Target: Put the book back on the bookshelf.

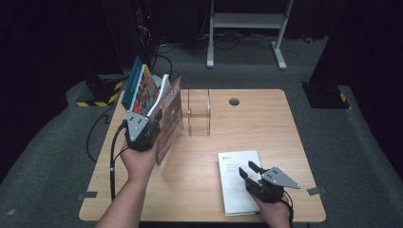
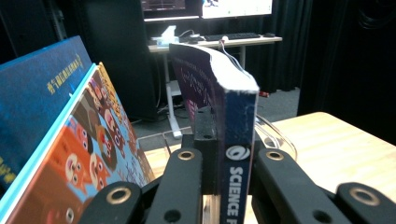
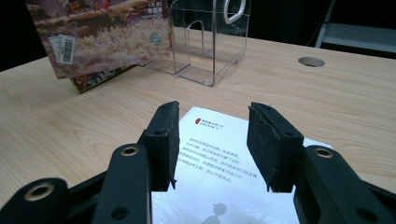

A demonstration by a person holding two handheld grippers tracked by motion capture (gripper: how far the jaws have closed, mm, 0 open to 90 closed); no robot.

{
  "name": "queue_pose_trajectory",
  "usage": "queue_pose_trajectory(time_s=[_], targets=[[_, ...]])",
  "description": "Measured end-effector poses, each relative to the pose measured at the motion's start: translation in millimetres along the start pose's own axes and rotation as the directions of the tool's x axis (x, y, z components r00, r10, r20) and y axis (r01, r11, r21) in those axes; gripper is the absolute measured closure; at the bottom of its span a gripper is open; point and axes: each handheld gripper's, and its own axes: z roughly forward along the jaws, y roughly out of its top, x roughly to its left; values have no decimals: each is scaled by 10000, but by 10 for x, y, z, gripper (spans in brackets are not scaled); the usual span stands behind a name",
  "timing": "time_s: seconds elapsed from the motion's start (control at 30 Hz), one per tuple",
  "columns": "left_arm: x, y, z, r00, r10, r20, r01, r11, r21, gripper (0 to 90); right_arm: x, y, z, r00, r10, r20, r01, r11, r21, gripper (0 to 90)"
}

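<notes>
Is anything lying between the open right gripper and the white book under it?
Nothing visible. The right gripper hangs with its jaws apart just over the white book, which lies flat on the table. The clear stand sits farther off, out of the way.

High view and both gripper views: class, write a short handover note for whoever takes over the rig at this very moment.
Left gripper: shut on the spine of the dark blue paperback book, held upright off the light wooden table.
Right gripper: open, holding nothing, just above the white book lying flat near the table's front edge.
Two colourful books lean at the table's back left. The clear acrylic book stand is beside the held book.
Done: blue paperback picked up.
Left, probably: set it in place, likely in the stand or with the leaning books, then grasp the white book.
</notes>
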Motion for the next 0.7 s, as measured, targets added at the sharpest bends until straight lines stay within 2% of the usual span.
queue_pose_trajectory(time_s=[0.1,0.27,0.7], targets=[[-10,30,81,9998,101,-148,-100,9999,13,842,-2,-1,-2,10000,16,5,-16,10000,18,536],[-6,57,242,9991,33,-431,-30,10000,65,841,-1,1,-5,10000,38,-28,-38,10000,1,538],[51,33,567,9973,-139,-722,150,9998,152,841,-18,-4,-18,10000,80,-58,-81,10000,-37,541]])
